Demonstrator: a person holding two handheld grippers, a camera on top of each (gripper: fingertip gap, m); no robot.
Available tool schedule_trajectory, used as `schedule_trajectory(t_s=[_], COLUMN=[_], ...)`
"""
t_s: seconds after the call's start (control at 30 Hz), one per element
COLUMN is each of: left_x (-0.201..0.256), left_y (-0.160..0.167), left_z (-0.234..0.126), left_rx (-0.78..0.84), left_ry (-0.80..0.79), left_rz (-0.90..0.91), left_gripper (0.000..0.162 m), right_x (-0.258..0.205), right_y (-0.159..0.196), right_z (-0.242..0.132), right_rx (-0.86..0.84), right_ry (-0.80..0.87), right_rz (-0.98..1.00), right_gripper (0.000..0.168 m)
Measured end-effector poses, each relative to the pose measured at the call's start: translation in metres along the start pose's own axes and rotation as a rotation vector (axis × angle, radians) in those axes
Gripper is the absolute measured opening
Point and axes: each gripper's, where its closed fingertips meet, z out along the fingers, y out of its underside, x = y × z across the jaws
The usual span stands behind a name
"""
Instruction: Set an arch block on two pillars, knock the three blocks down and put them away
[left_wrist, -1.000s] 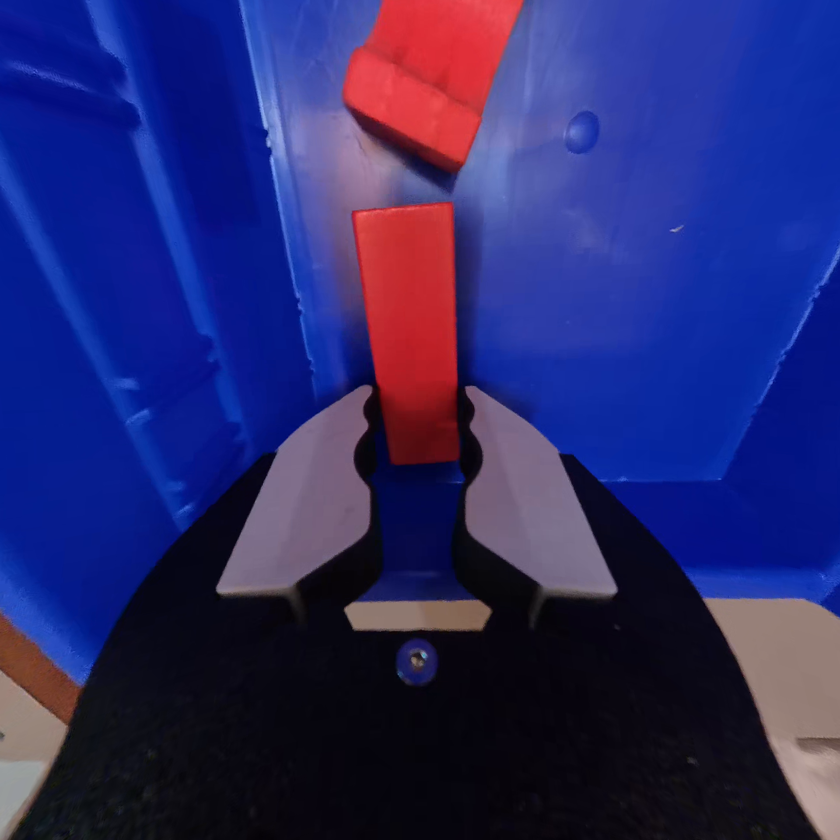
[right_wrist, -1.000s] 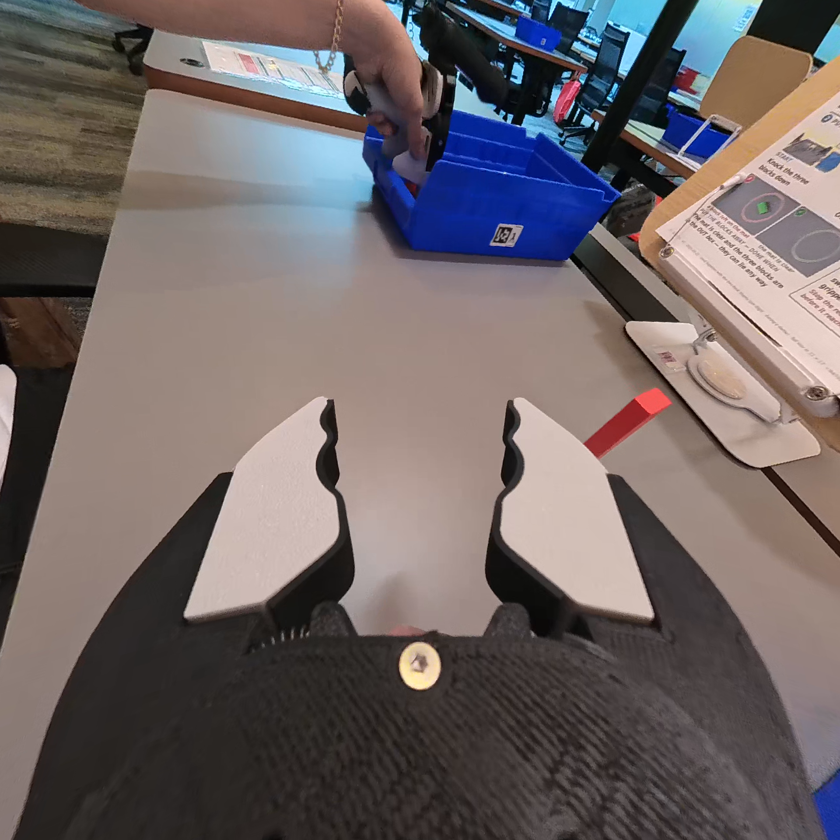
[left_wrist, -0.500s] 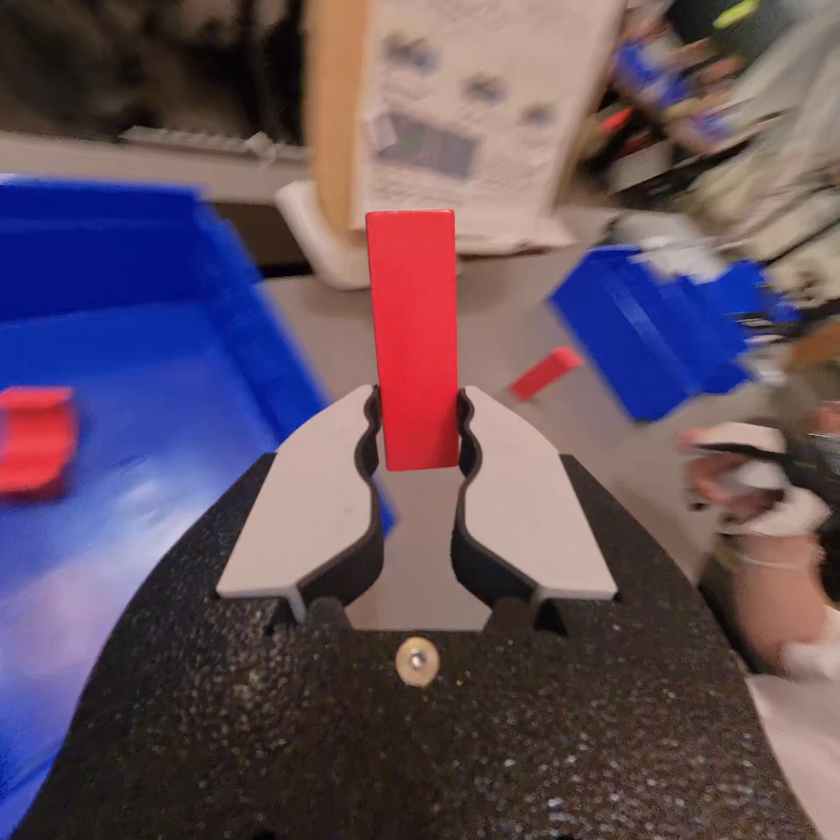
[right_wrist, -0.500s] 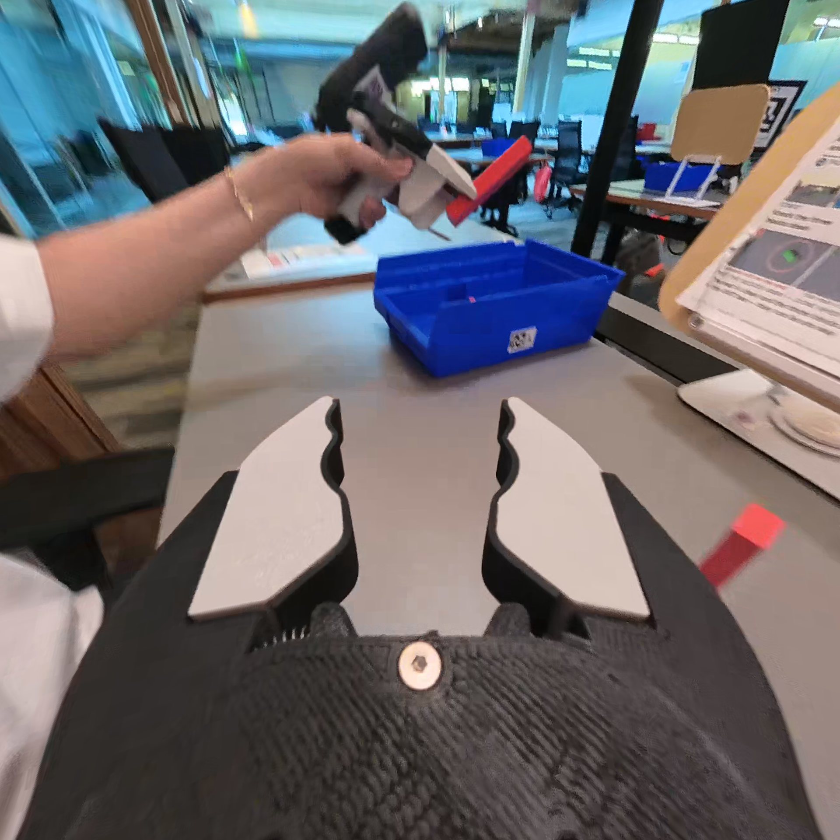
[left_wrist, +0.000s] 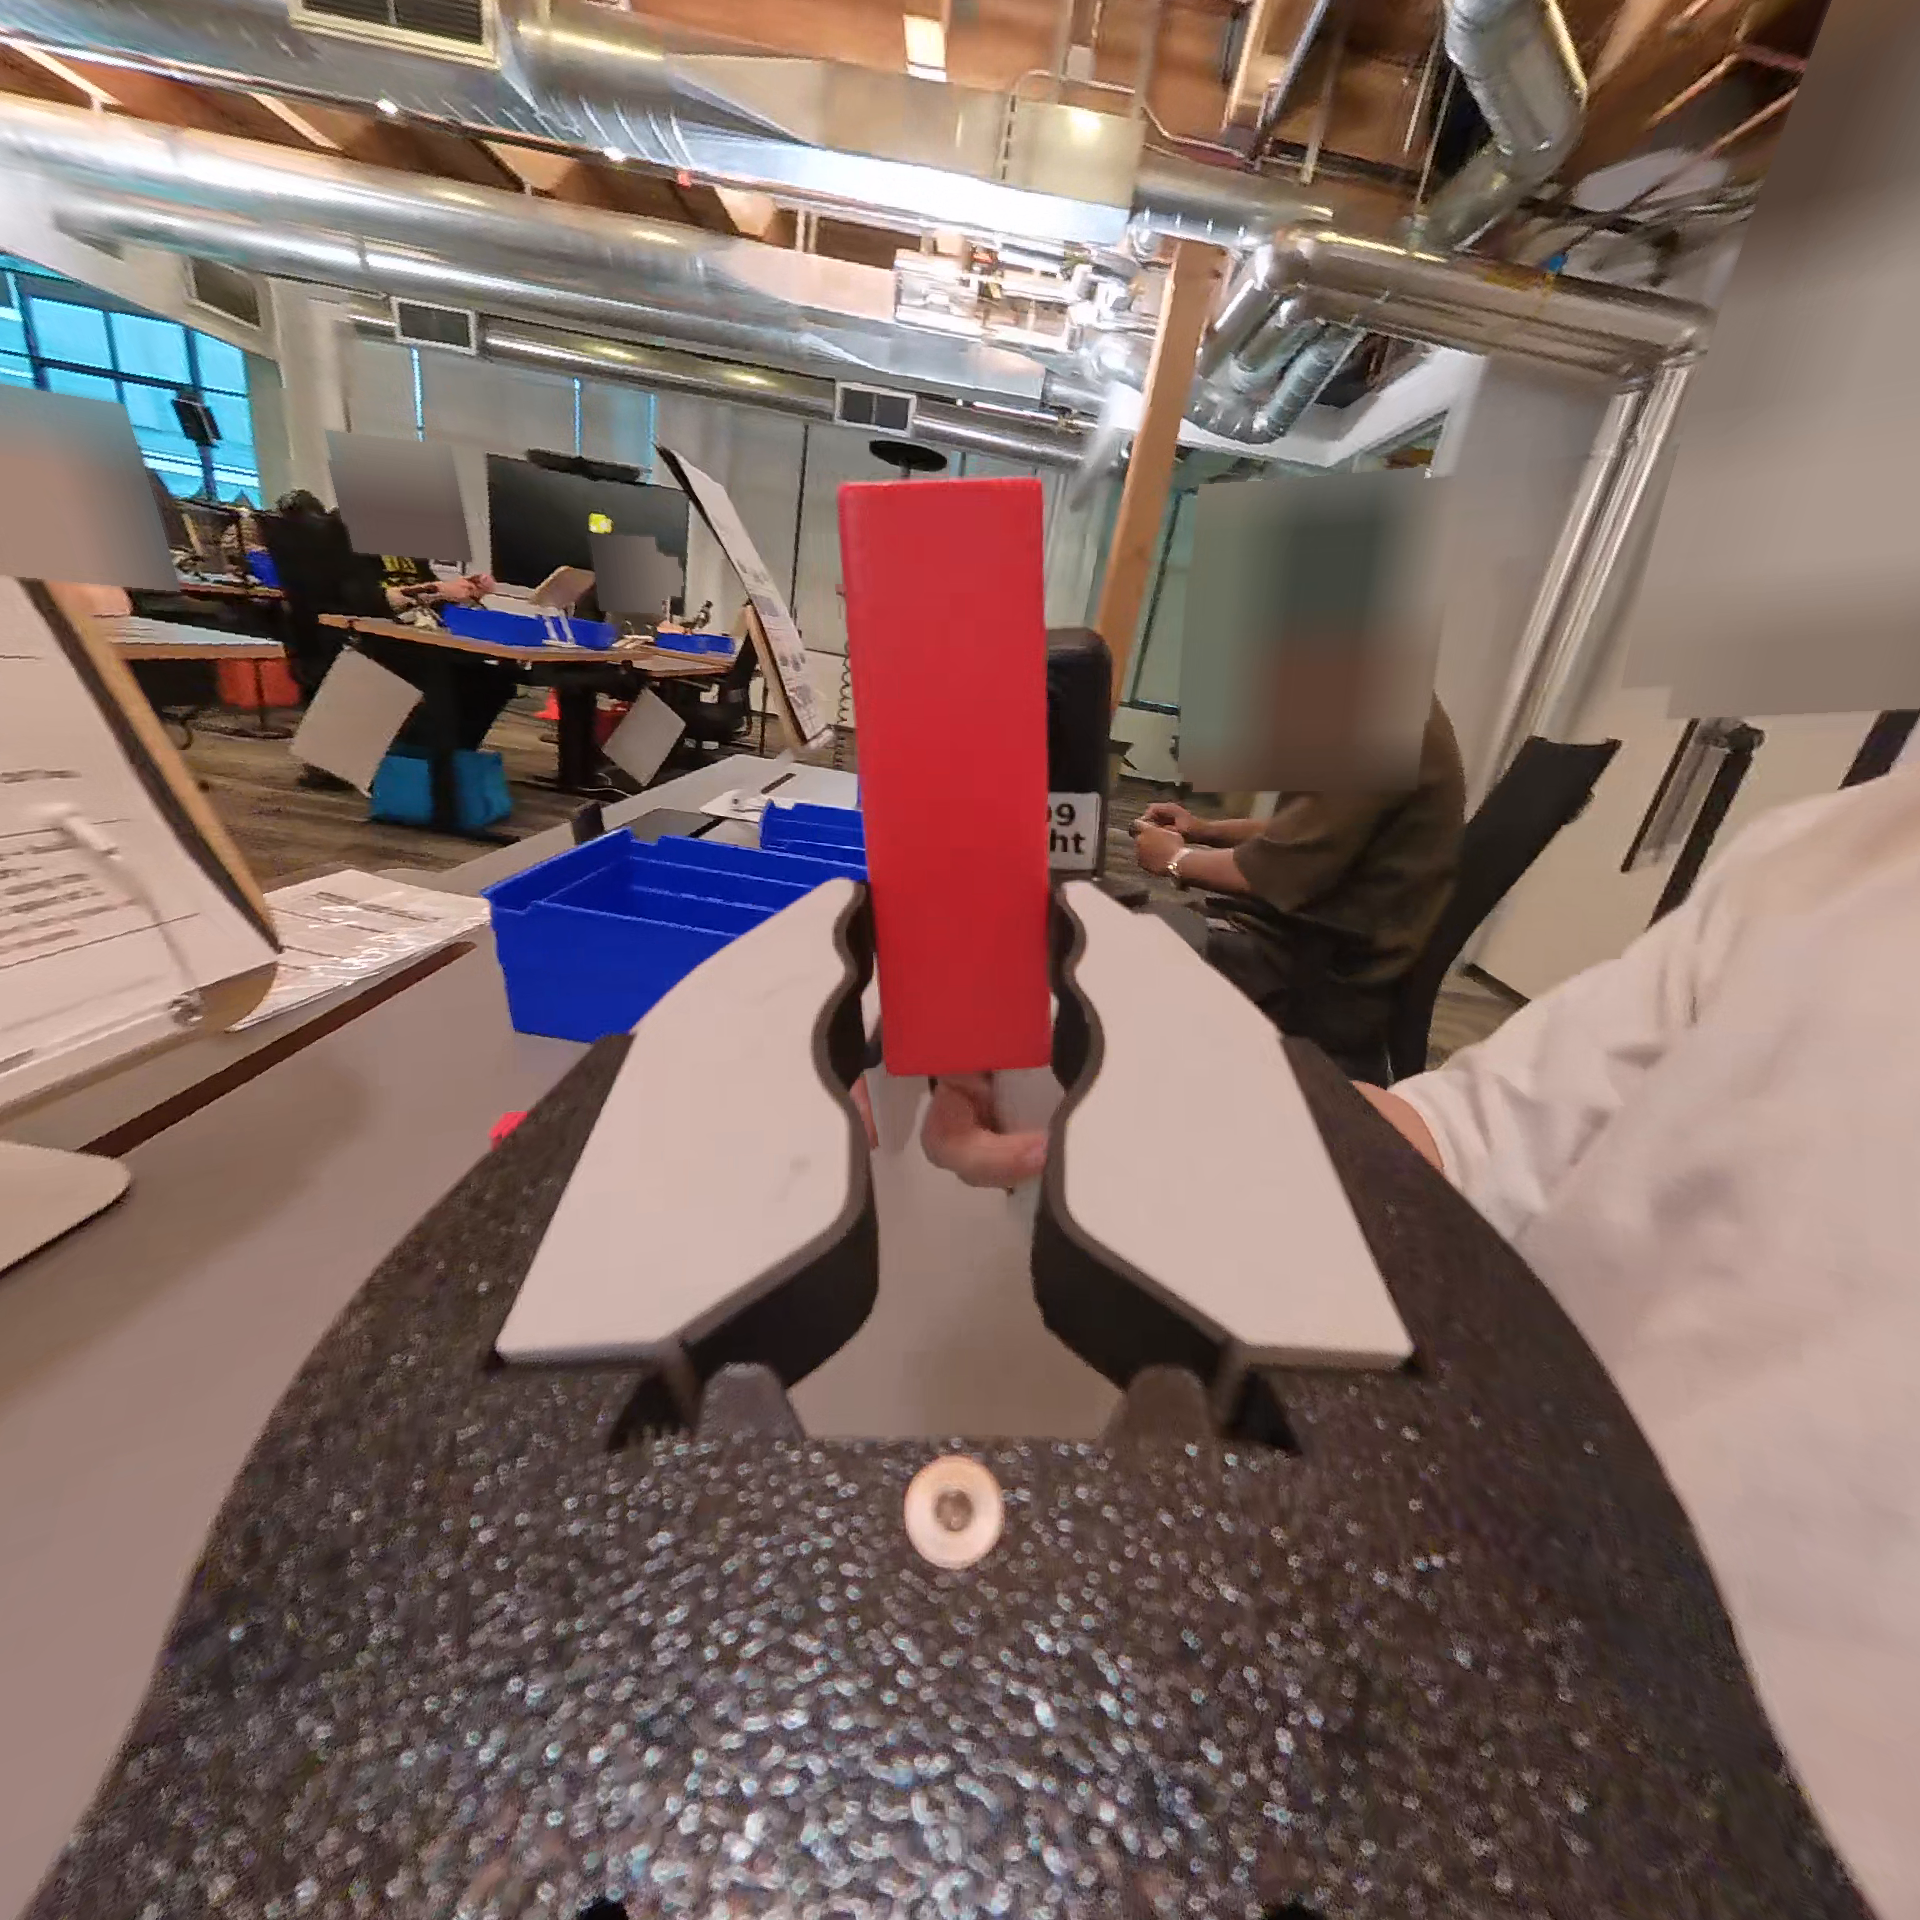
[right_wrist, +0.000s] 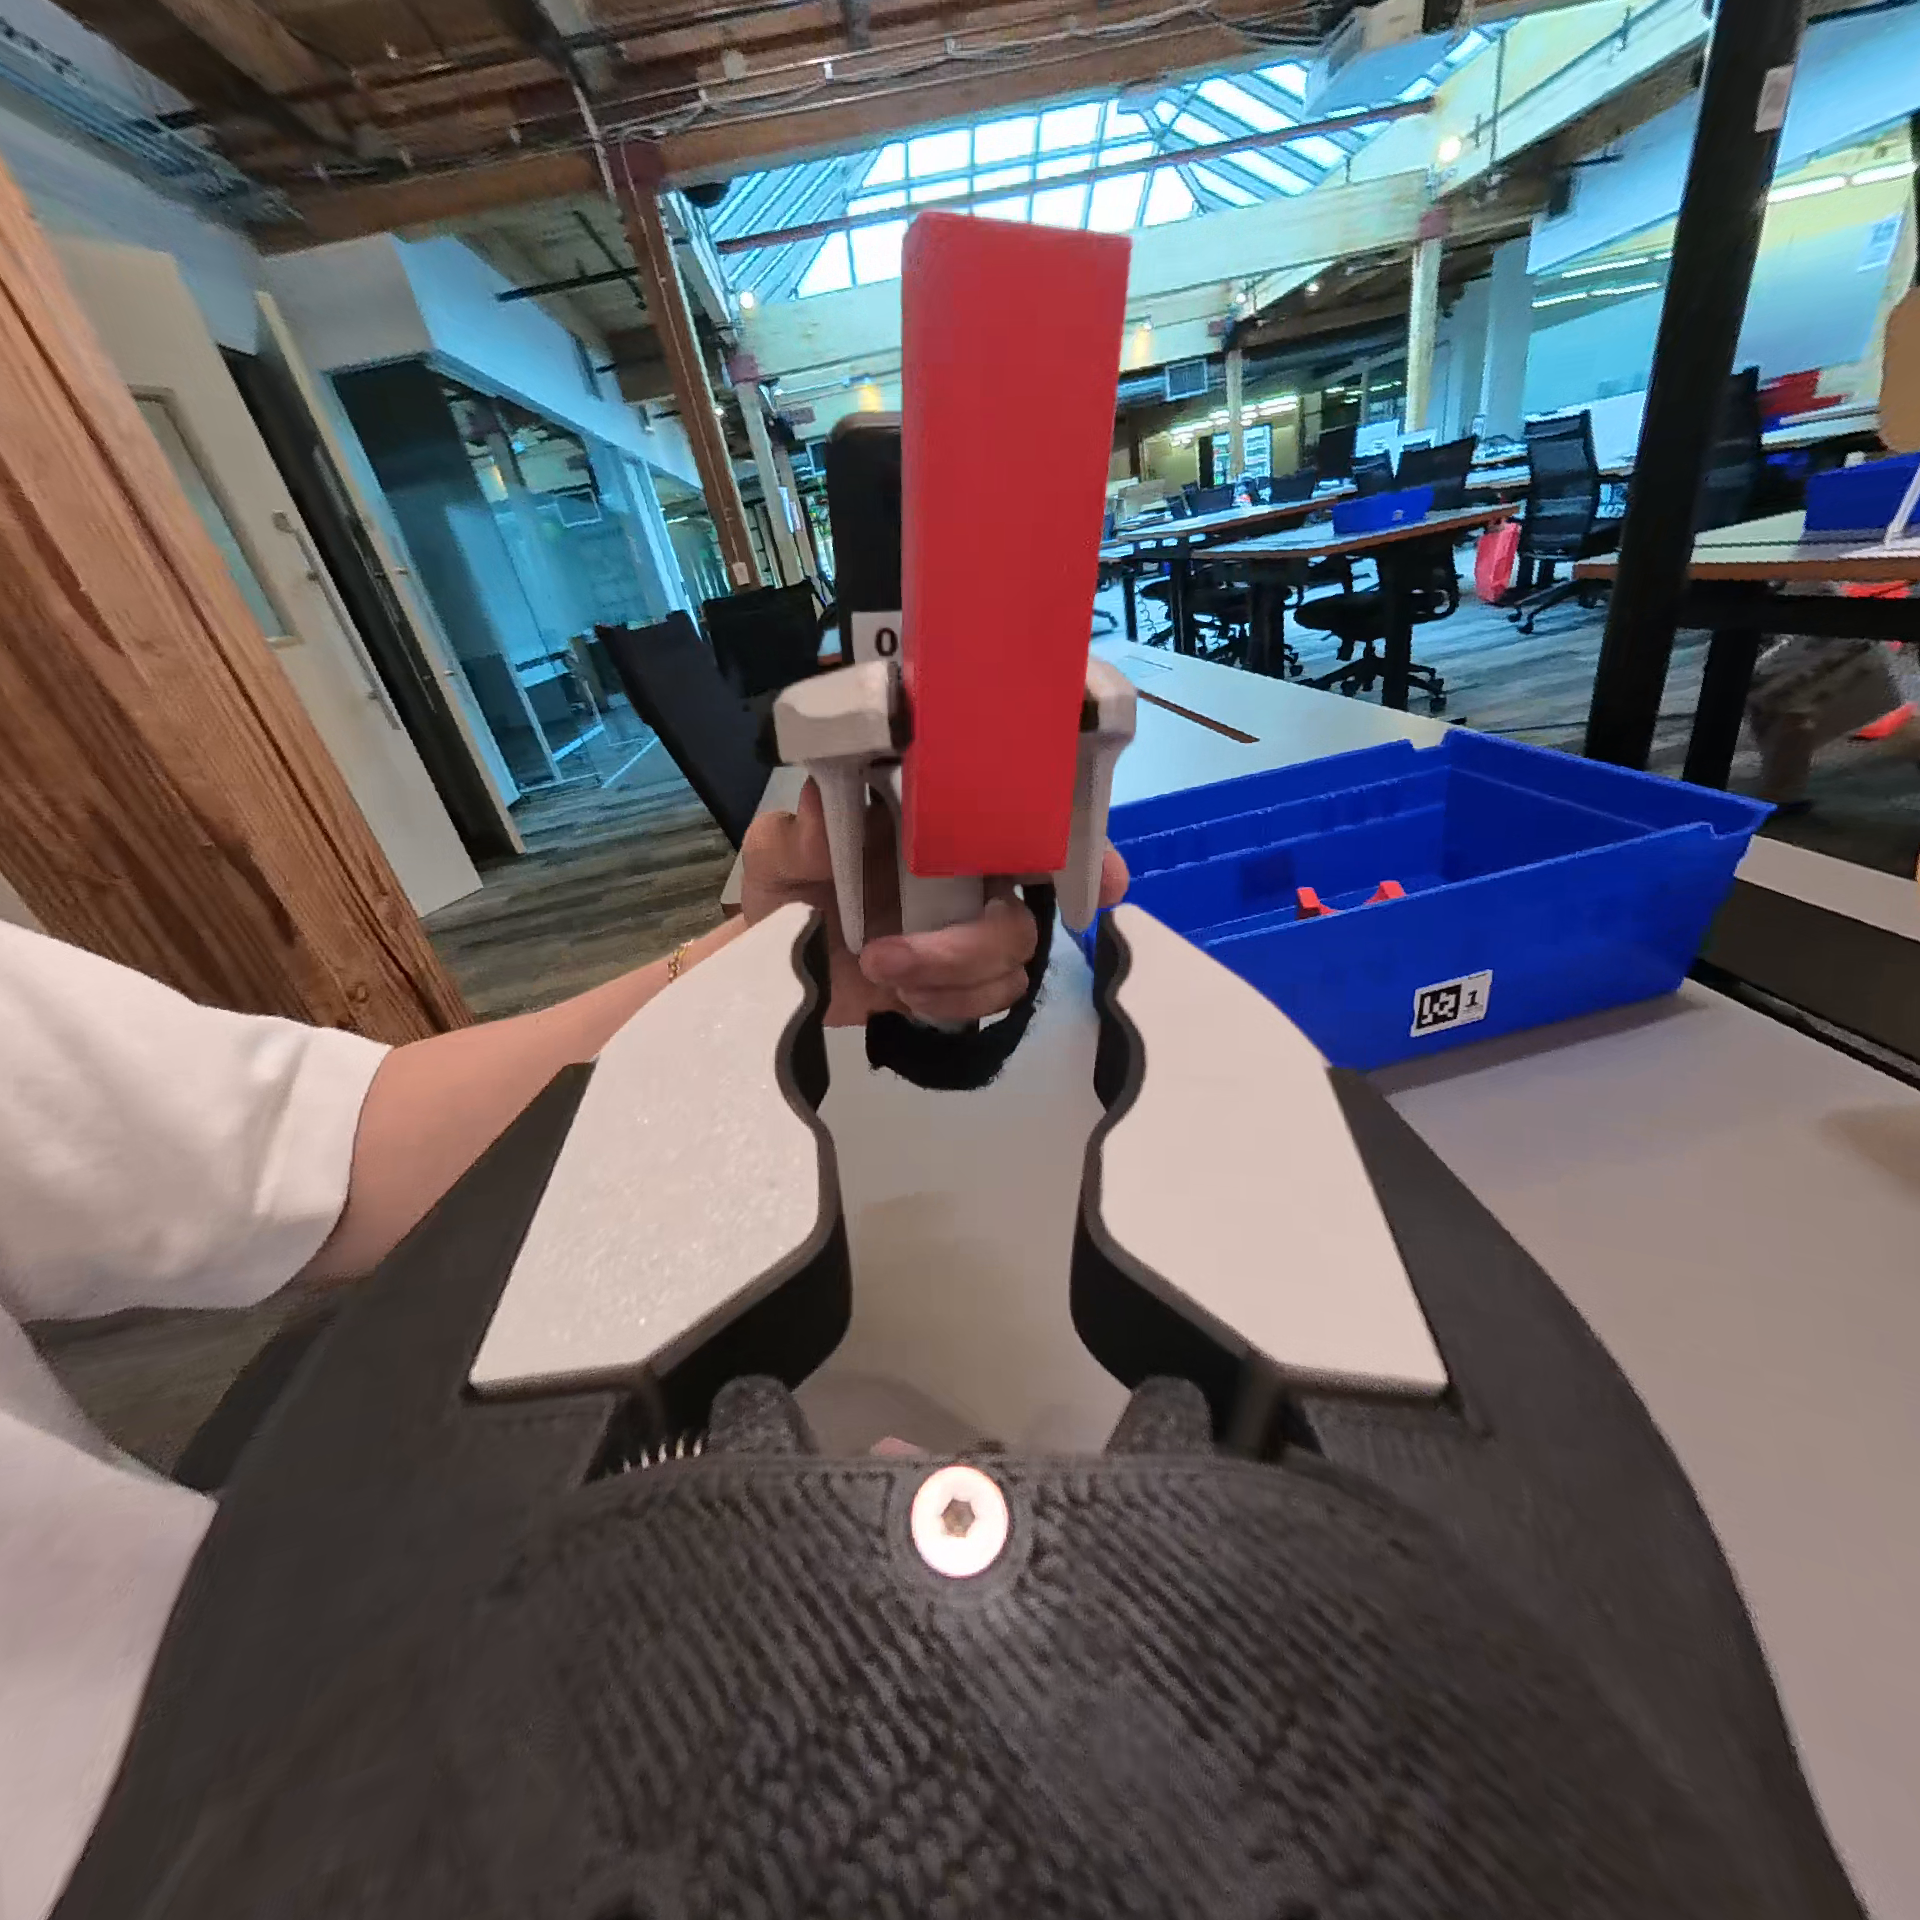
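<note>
We have lifted the red block (left_wrist: 951, 769) out of the blue bin (right_wrist: 1455, 935); our left gripper (left_wrist: 956, 977) pinches it upright before the spread, empty right gripper (right_wrist: 961, 997).

A flat rectangular block (left_wrist: 956, 769), plain red, filled the frame's centre. The gripper fingers (right_wrist: 675, 1164) were pale grey on speckled black. At right, a blue plastic bin (right_wrist: 1538, 935) carried a black-and-white square tag (right_wrist: 1451, 1003).

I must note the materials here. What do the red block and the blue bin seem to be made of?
Red block: probably painted wood or solid plastic; flat matt faces, sharp edges, even colour. It sits clamped in the left gripper.
Blue bin: moulded plastic, slightly glossy; thin walls, moulded dividers, rounded rim.
</note>
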Motion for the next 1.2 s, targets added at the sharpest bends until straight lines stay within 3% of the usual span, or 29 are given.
schedule_trajectory(t_s=[0.17,0.4,0.63,0.67,0.73,0.93,1.2], left_x=[0.008,0.011,0.009,0.007,0.005,-0.005,-0.001], left_y=[0.008,0.015,0.023,0.023,0.015,0.007,0.021], left_z=[0.009,0.015,0.016,0.015,0.013,0.016,0.029], left_rx=[0.015,0.003,-0.02,-0.028,-0.018,-0.198,-0.368], left_ry=[0.044,0.048,0.019,-0.001,-0.039,-0.114,-0.085], left_rz=[0.016,0.032,0.054,0.065,0.09,0.139,0.199], left_gripper=[0.031,0.031,0.031,0.034,0.055,0.059,0.037], right_x=[0.001,-0.001,0.003,0.006,0.009,0.018,0.021], right_y=[0.001,-0.002,0.006,0.009,0.012,0.024,0.041], right_z=[-0.004,-0.004,-0.01,-0.012,-0.018,-0.034,-0.041], right_rx=[-0.006,0.022,-0.046,-0.067,-0.086,-0.119,-0.182], right_ry=[0.011,-0.002,0.03,0.054,0.068,0.113,0.144], right_rz=[-0.027,-0.042,-0.101,-0.117,-0.126,-0.159,-0.232], right_gripper=[0.048,0.032,0.031,0.032,0.032,0.032,0.032])
